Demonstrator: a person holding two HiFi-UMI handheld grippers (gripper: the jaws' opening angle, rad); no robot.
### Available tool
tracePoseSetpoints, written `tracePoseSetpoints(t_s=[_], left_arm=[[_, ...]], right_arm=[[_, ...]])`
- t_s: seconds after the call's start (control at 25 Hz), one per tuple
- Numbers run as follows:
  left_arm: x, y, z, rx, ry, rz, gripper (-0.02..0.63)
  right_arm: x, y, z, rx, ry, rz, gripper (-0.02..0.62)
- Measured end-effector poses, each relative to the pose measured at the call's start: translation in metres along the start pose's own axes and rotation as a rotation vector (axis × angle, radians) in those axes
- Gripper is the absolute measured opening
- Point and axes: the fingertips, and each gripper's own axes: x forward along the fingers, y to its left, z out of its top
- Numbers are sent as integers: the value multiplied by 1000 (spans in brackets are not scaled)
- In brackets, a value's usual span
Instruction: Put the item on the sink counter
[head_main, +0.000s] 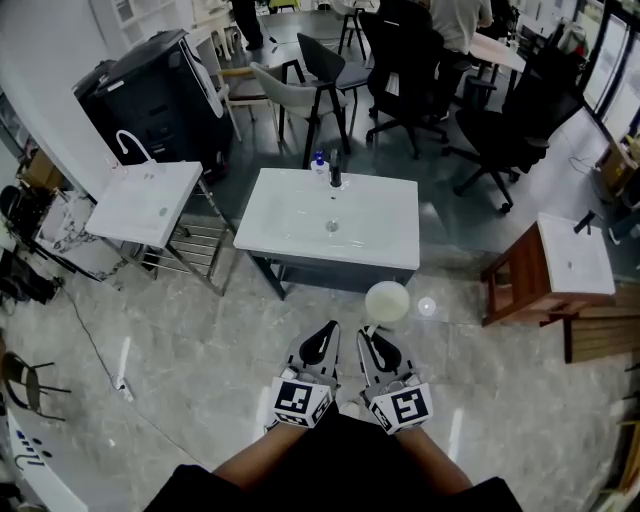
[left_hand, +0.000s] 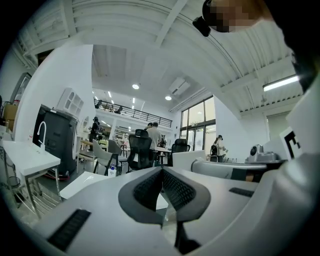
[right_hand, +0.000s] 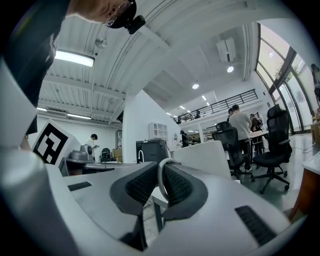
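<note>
Head view: right gripper pinches bowl near sink.

Right gripper view: only thin rim of pale round item shows; small bottle unidentifiable.

both hands out front, side by side, grippers pointing level. left gripper has its jaws pressed together, nothing between them. right gripper is pinched onto the thin rim of the white bowl. forearms angle inward behind them.
</note>
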Motion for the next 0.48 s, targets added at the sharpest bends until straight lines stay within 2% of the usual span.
tracePoseSetpoints(t_s=[0.32,0.48], left_arm=[[65,31,1,-63,-14,-67,15],[104,53,2,-69,-1,-90,15]], right_arm=[[55,-42,7,-10,18,-26,55],[95,-73,4,3,35,-57,55]])
